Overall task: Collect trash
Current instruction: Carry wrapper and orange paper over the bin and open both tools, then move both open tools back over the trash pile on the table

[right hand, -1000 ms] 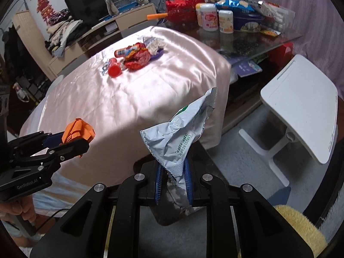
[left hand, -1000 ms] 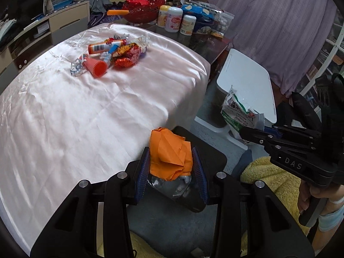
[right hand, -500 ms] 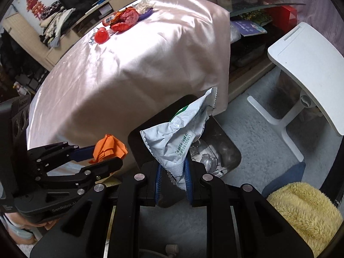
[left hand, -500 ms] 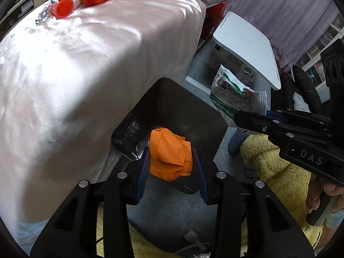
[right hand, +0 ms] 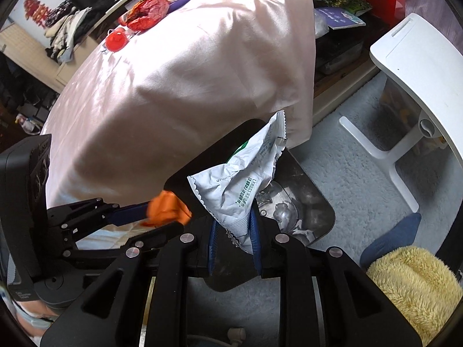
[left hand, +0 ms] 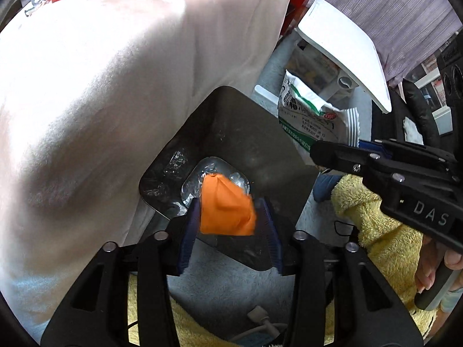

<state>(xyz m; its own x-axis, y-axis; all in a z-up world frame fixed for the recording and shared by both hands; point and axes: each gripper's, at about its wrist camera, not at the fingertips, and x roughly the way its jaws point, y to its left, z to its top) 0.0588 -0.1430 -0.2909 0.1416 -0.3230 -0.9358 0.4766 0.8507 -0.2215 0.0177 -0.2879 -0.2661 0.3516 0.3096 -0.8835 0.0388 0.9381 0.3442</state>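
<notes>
Left wrist view: the left gripper [left hand: 228,219] points down over the black bin [left hand: 231,133], its jaws opening around the orange wrapper [left hand: 227,211], which sits blurred between them. The right gripper [right hand: 233,241] has its jaws opening slightly yet clamped on the white snack bag [right hand: 246,179] above the same bin. More trash [right hand: 144,14] lies on the cloth-covered counter [right hand: 179,66].

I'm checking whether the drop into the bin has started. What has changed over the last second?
Both tongs came down over the black bin. The left tongs are opening around the orange wrapper; the right tongs are opening slightly, white packet still between them. Trash on the table stayed put.
</notes>
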